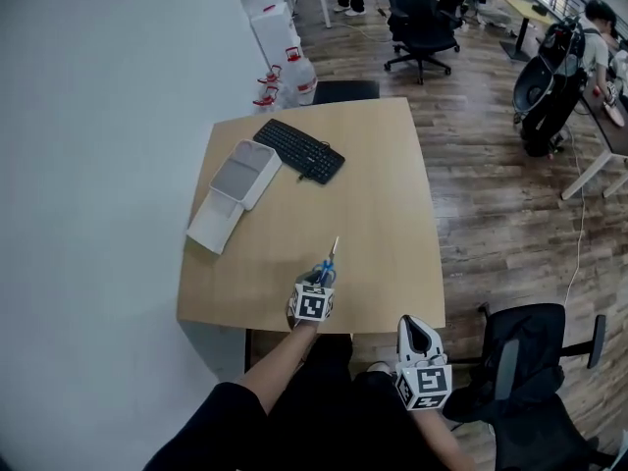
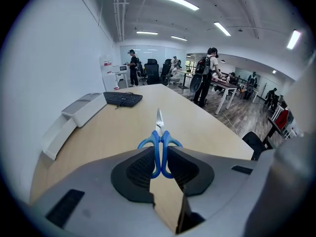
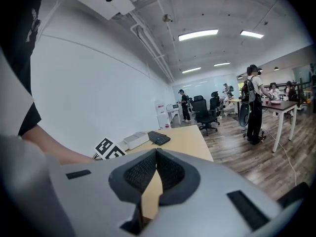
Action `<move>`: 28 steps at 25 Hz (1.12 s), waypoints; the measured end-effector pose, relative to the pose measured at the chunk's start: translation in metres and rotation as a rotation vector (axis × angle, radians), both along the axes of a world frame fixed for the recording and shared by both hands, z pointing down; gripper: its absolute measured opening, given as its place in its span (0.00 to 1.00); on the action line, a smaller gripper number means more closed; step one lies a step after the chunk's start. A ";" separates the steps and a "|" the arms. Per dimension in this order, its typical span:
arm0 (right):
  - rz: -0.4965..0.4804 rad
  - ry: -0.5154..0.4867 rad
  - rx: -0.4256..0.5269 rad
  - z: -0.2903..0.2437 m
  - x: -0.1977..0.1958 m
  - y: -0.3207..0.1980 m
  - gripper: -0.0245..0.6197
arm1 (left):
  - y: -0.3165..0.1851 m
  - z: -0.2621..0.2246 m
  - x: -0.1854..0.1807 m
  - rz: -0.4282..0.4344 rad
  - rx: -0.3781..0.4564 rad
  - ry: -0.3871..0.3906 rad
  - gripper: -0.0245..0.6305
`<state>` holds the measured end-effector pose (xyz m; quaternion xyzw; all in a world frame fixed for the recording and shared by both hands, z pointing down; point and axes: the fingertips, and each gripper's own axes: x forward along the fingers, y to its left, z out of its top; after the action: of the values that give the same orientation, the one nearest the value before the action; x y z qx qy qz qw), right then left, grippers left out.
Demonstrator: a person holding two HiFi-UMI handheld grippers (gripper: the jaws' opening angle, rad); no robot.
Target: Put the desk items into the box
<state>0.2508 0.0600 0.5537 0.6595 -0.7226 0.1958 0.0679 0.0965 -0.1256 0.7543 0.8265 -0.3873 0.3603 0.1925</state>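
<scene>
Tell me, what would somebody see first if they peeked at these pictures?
Probably the blue-handled scissors, pinched in the left gripper near the front edge of the wooden desk. Next comes the white box at the desk's far left side, with a black keyboard just beside it.

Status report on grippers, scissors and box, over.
Left gripper shut on scissors, over desk. Right gripper shut, empty. Box open at left, keyboard beside it, path unobstructed.
</scene>
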 end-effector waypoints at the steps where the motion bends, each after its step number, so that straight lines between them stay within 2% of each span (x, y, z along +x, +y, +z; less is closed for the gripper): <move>1: -0.016 0.000 0.000 -0.001 -0.006 0.002 0.13 | 0.004 -0.002 -0.009 -0.011 0.005 -0.003 0.17; 7: -0.071 0.021 0.007 -0.009 -0.036 -0.003 0.13 | 0.005 -0.016 -0.064 -0.075 0.017 0.001 0.17; 14: -0.093 0.055 0.010 -0.009 -0.085 -0.057 0.13 | -0.033 -0.020 -0.129 -0.128 0.027 0.040 0.17; 28: -0.176 0.070 -0.035 0.003 -0.247 -0.187 0.13 | -0.139 -0.016 -0.279 -0.156 0.008 0.079 0.17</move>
<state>0.0041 -0.1274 0.5566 0.5987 -0.7714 0.1785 0.1213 -0.1828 -0.2650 0.7386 0.8082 -0.4440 0.3096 0.2319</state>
